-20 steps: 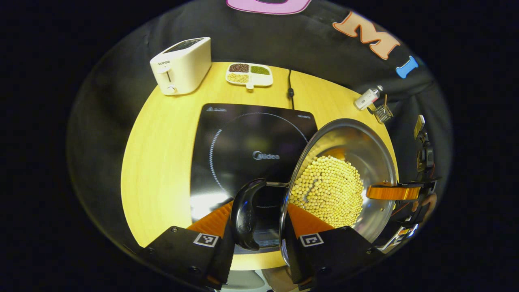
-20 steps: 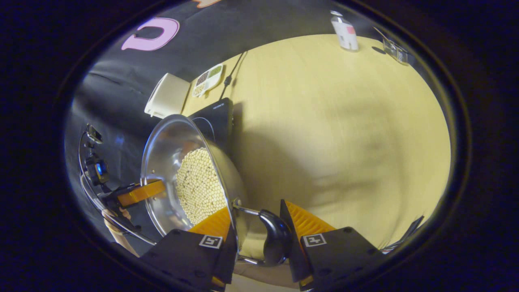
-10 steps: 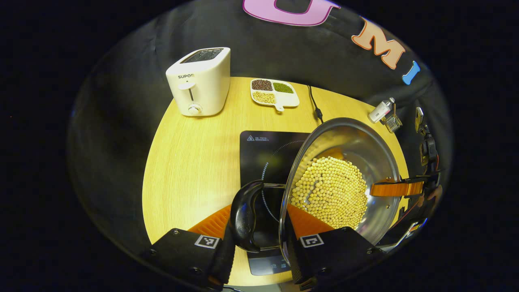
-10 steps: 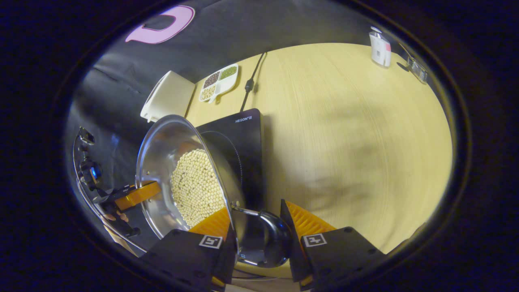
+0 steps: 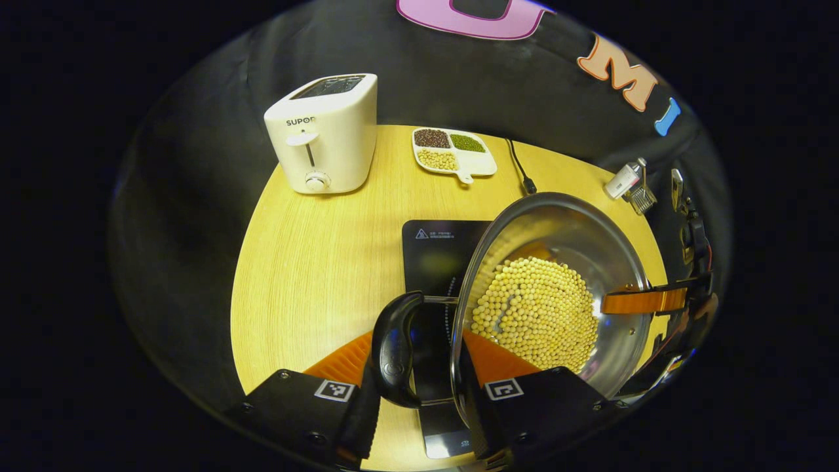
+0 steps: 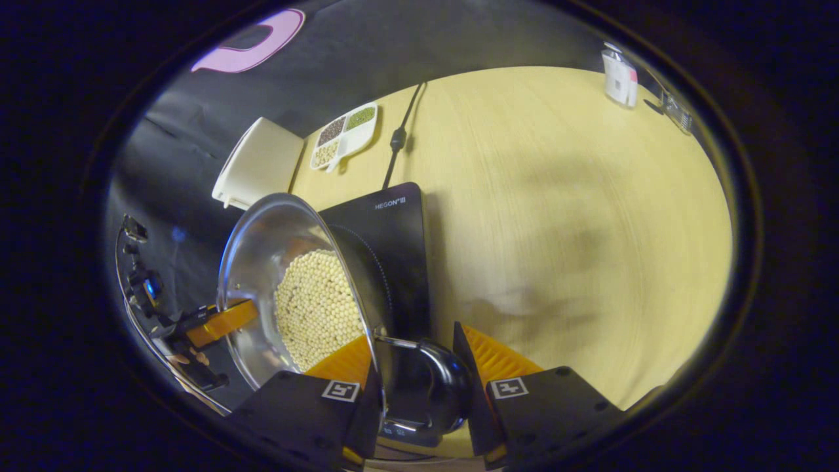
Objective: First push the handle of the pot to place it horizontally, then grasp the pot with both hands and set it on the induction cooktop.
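A steel pot (image 5: 564,226) with yellow beans (image 5: 534,311) in it is held between both grippers over the black induction cooktop (image 5: 436,252). My left gripper (image 5: 419,360) is shut on one black handle (image 5: 392,351), with the pot's rim also between its fingers. The right gripper's finger (image 5: 642,301) shows at the pot's far rim. In the right gripper view, my right gripper (image 6: 416,367) is shut on the opposite black handle (image 6: 449,380). There the pot (image 6: 275,233) overlaps the cooktop (image 6: 393,223), and the left gripper (image 6: 219,321) sits at its far side. Whether the pot touches the cooktop is hidden.
On the round wooden table (image 5: 314,262) stand a white toaster (image 5: 324,134) and a divided dish of grains (image 5: 452,151) at the back. The cooktop's cord (image 5: 521,174) runs rearward. A small bottle (image 5: 623,180) and a little glass container (image 5: 642,196) stand at the right edge.
Both grippers have carried the pot sideways so it now covers more of the cooktop. The grips on both handles are unchanged.
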{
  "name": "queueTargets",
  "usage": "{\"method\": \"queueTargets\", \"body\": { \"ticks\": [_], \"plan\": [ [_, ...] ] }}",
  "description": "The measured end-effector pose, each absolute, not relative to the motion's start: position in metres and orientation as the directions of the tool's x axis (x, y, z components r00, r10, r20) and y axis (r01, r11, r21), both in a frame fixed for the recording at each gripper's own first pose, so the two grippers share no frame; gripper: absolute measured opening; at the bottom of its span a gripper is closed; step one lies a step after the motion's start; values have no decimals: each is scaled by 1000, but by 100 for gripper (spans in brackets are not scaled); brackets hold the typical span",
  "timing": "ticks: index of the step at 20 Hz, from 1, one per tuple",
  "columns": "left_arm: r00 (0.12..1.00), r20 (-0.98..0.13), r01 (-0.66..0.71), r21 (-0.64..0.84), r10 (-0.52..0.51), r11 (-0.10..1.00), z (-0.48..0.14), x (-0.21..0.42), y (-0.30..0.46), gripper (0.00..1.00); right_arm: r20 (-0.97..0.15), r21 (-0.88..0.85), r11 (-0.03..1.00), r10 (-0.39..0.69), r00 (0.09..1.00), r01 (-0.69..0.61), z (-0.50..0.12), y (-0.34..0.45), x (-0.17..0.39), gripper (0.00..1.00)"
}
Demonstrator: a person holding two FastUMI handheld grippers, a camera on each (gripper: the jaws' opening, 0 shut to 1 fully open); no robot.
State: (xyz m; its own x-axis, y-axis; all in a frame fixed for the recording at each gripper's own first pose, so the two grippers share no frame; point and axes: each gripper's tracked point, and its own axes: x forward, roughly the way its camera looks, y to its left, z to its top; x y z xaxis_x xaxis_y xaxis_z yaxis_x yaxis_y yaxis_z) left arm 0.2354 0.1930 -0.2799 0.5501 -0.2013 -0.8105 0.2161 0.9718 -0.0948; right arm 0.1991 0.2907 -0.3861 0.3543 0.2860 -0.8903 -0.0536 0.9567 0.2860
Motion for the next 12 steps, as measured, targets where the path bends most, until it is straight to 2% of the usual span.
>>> {"method": "queueTargets", "body": {
  "ticks": [10, 11, 12],
  "plan": [
    [575, -790, 207, -112, -214, 972, -284, 241, 200, 62, -876, 296, 952, 304, 374, -80, -383, 297, 208, 52],
    [574, -790, 207, -114, -215, 972, -284, 241, 201, 62, -876, 296, 952, 304, 374, -81, -382, 296, 209, 58],
    [575, -790, 205, -114, -214, 972, -284, 241, 201, 62, -876, 296, 952, 305, 374, -82, -383, 297, 208, 52]
  ]
}}
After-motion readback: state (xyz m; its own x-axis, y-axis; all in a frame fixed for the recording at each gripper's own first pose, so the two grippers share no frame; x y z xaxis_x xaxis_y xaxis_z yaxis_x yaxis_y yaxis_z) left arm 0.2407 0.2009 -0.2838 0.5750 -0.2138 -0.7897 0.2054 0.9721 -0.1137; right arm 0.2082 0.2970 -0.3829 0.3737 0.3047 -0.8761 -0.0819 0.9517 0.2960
